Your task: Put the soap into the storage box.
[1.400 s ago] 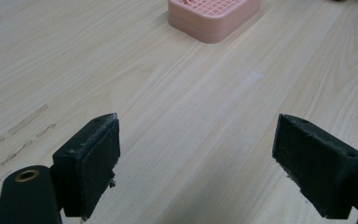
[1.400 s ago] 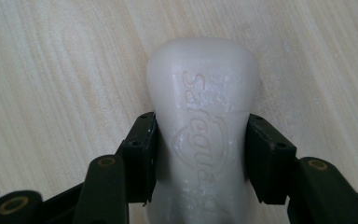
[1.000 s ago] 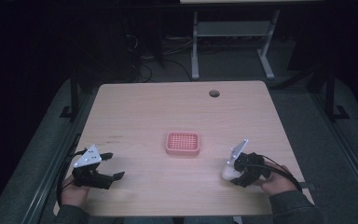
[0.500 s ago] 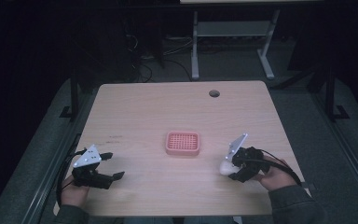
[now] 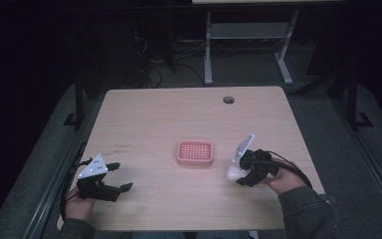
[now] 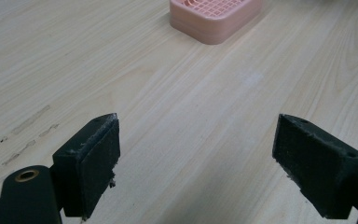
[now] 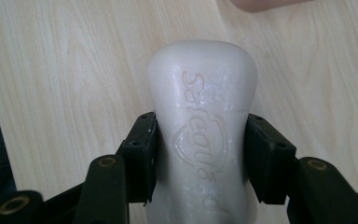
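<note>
A white bar of soap [image 7: 203, 135] with an embossed brand name is clamped between the black pads of my right gripper [image 7: 200, 158]. In the high view the right gripper [image 5: 238, 175] holds the soap [image 5: 234, 172] a little above the table, to the right of a pink slotted soap dish [image 5: 195, 152] at the table's middle. My left gripper [image 5: 117, 177] rests near the front left edge, its jaws wide apart with nothing between them. In the left gripper view the gripper [image 6: 196, 158] faces the soap dish [image 6: 214, 16] across bare wood.
The wooden table [image 5: 169, 119] has a round cable hole [image 5: 228, 99] near its far edge. A white desk frame [image 5: 243, 35] and cables stand on the dark floor behind. Faint scuff marks [image 6: 25, 128] lie on the wood by the left gripper.
My right gripper has lifted slightly and moved left towards the soap dish with the soap in it. The left gripper has stayed where it was.
</note>
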{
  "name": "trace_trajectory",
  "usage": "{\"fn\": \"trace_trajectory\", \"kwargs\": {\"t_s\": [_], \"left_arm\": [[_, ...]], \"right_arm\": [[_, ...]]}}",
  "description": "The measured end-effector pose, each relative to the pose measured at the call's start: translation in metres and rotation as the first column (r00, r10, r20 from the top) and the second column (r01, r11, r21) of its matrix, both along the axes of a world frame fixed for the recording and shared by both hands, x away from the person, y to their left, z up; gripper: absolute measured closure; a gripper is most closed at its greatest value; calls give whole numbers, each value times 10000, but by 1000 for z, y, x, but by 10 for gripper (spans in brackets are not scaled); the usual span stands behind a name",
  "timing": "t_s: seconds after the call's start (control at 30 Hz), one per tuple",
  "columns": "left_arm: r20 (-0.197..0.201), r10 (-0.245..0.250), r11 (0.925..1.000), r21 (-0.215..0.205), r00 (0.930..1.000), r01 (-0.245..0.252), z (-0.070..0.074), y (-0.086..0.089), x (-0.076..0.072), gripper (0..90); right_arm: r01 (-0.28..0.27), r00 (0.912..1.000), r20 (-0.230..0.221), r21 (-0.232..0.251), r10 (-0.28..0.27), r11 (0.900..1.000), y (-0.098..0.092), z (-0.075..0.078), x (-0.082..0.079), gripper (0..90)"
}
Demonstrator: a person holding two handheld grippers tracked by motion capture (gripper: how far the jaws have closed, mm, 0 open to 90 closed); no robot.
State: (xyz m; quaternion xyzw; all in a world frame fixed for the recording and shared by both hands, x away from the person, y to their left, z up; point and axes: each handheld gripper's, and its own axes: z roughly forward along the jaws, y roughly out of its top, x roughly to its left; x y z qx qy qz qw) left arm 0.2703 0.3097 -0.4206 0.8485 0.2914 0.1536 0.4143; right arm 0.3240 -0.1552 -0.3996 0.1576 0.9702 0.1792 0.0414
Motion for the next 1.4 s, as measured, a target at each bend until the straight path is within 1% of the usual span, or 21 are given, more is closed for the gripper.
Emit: {"fn": "trace_trajectory", "kwargs": {"t_s": [0.03, 0.17, 0.33, 0.4, 0.43, 0.5, 0.7, 0.77, 0.9, 1.13, 1.27, 1.4], "left_arm": [[-11, 8, 10000, 12, 10000, -8, 0, 0, 0, 148], [13, -50, 10000, 24, 10000, 50, 0, -1, 0, 148], [-15, -79, 9999, 95, 10000, 80, 0, -2, 0, 148], [-27, -58, 10000, 68, 10000, 58, 0, -2, 0, 148], [-17, -59, 10000, 76, 10000, 59, 0, -1, 0, 148], [-10, -59, 10000, 22, 10000, 59, 0, -1, 0, 148], [-27, -60, 10000, 54, 10000, 61, 0, -2, 0, 148], [-22, -62, 10000, 52, 10000, 62, 0, -1, 0, 148], [-24, -63, 10000, 43, 10000, 63, 0, -1, 0, 148], [-6, -32, 10000, -28, 10000, 32, 0, 0, 0, 148], [-11, -37, 10000, -20, 10000, 37, 0, 0, 0, 148], [-9, -33, 10000, -37, 10000, 33, 0, 0, 0, 148]], "right_arm": [[-42, 10000, -44, 46, 42, 10000, 3, 0, 3, 490], [-180, 9998, -46, -25, 180, 9998, 8, 1, 6, 490], [-322, 9994, -86, 19, 322, 9995, 16, 4, 11, 489], [-399, 9992, -66, 54, 399, 9992, 18, 5, 14, 490], [-439, 9989, -130, 87, 440, 9990, 21, 6, 16, 489], [-476, 9988, -107, 63, 477, 9988, 22, 6, 17, 489], [-666, 9978, -56, -32, 666, 9978, 32, 10, 22, 489], [-683, 9976, -100, 38, 684, 9977, 34, 11, 24, 490], [-804, 9967, -67, -25, 804, 9968, 39, 13, 27, 489], [-1015, 9948, -78, 46, 1015, 9948, 50, 18, 35, 490], [-1122, 9937, -80, -68, 1122, 9937, 56, 19, 38, 489], [-1223, 9924, -106, 26, 1223, 9925, 61, 19, 41, 490]]}}
